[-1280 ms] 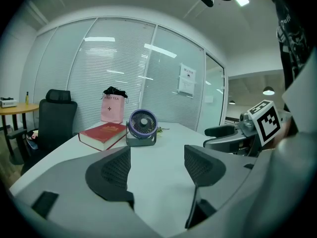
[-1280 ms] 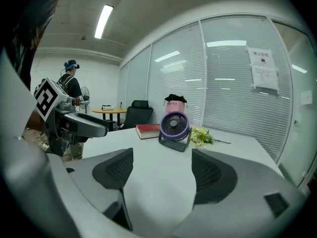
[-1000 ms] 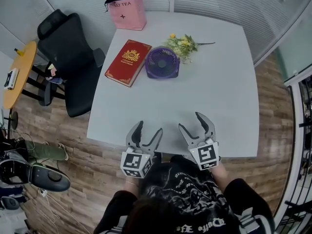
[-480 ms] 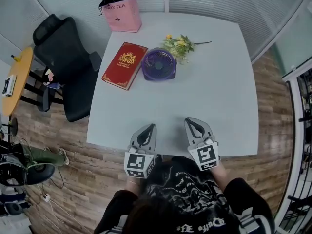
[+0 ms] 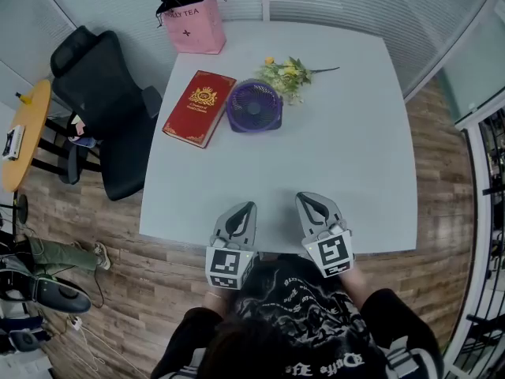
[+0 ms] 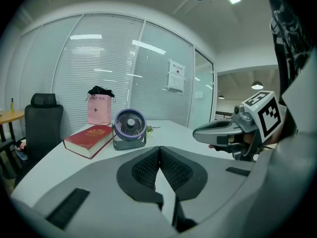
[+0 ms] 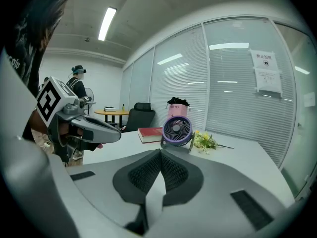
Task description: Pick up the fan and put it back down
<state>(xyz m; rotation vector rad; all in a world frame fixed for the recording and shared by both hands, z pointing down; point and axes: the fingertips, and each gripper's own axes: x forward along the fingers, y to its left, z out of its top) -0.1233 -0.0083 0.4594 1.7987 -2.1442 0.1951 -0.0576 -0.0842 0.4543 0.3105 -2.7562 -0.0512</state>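
Observation:
A small purple fan (image 5: pixel 255 106) stands upright on the white table (image 5: pixel 331 156), towards its far side, between a red book and a flower sprig. It also shows in the left gripper view as the fan (image 6: pixel 130 128) and in the right gripper view as the fan (image 7: pixel 177 130). My left gripper (image 5: pixel 249 206) and right gripper (image 5: pixel 303 199) hover side by side over the table's near edge, far short of the fan. Both are shut with nothing between the pads, after closing within the last second.
A red book (image 5: pixel 199 106) lies left of the fan. Yellow flowers (image 5: pixel 291 73) lie to its right rear. A pink gift bag (image 5: pixel 192 22) stands at the far left corner. A black office chair (image 5: pixel 99 105) is beside the table's left edge, with a round wooden table (image 5: pixel 20 136) beyond.
Both grippers' jaws went from wide open to shut, with nothing caught in them. The hands stayed at the near edge of the table.

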